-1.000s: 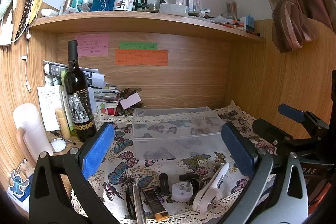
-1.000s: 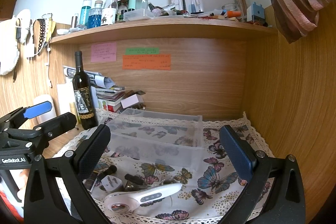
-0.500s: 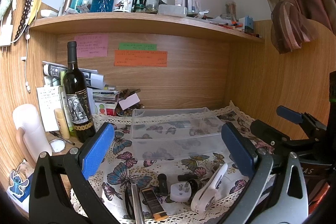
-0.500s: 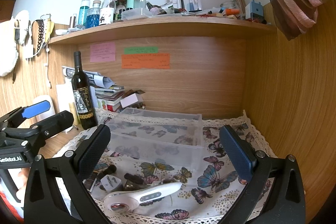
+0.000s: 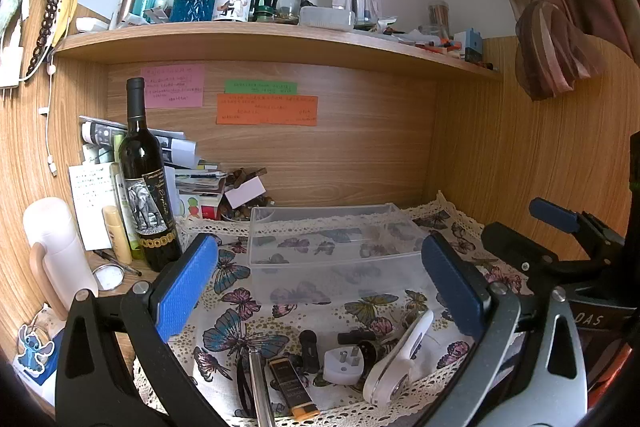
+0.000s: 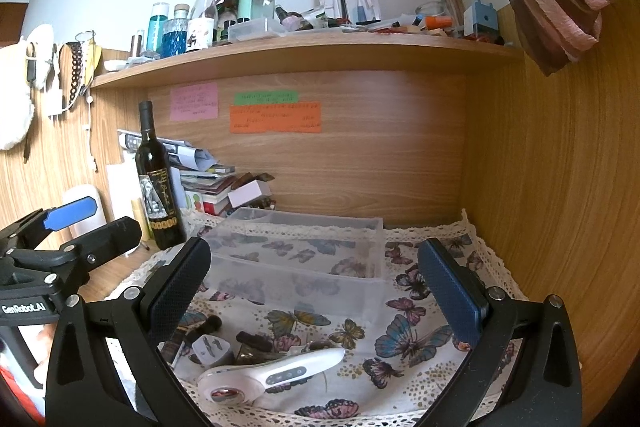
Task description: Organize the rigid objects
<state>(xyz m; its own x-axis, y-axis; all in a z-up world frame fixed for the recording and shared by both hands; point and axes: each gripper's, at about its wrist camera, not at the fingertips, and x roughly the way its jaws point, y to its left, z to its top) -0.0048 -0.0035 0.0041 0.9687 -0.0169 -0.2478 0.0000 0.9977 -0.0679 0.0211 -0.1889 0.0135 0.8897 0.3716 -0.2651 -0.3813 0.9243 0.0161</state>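
A clear plastic box (image 5: 332,251) sits empty on the butterfly cloth; it also shows in the right wrist view (image 6: 296,259). In front of it lie small items: a white handheld device (image 5: 400,363) (image 6: 272,373), a white plug adapter (image 5: 340,363) (image 6: 210,347), a black and orange lighter (image 5: 292,387), a metal rod (image 5: 258,387) and small black pieces (image 5: 308,343). My left gripper (image 5: 320,287) is open and empty above these items. My right gripper (image 6: 316,287) is open and empty to the right of the left one, above the white device.
A dark wine bottle (image 5: 146,183) stands left of the box, with a white mug (image 5: 56,255), papers and books (image 5: 196,183) beside it. A cluttered shelf (image 5: 260,39) runs overhead. Wooden walls close the back and right (image 6: 560,187).
Both grippers have drifted slightly; the view has shifted a little. Nothing was taken hold of or let go.
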